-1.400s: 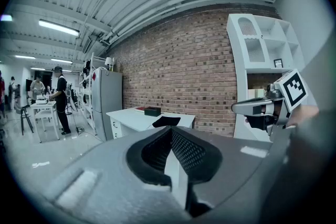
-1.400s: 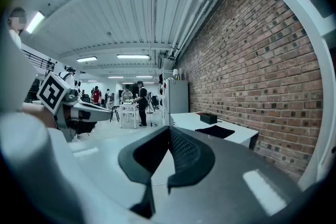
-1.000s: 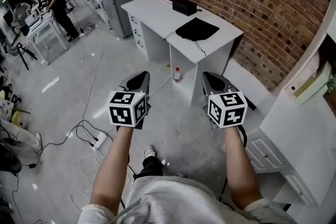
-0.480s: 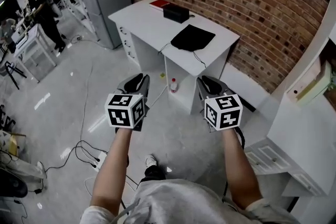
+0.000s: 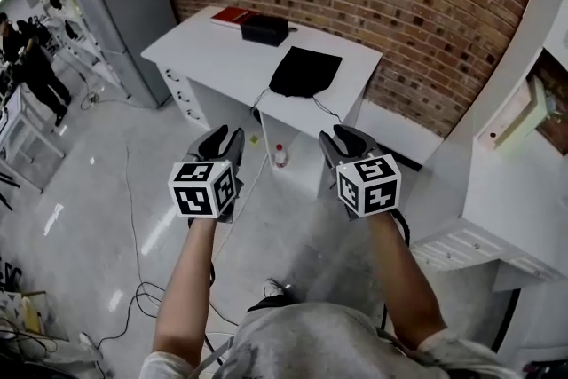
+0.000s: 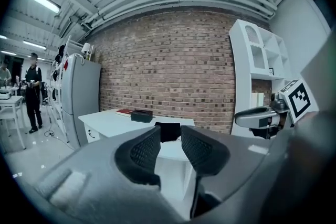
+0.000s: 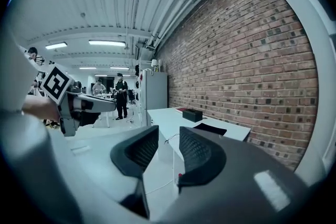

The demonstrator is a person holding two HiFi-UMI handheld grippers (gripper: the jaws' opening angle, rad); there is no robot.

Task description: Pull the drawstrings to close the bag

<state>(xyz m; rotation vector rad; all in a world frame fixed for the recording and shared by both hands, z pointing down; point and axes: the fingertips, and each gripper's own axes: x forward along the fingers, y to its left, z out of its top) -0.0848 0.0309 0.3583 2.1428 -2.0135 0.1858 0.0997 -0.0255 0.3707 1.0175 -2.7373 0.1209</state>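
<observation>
The black drawstring bag (image 5: 304,71) lies flat on the white desk (image 5: 222,49), near its front edge. It looks soft and light, so I'd pinch its thin cords (image 5: 325,110) there. Well short of the desk, my left gripper (image 5: 226,138) and right gripper (image 5: 342,139) are opening, empty.

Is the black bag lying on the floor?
No, the black bag lies flat on the white desk, near a black box.
</observation>
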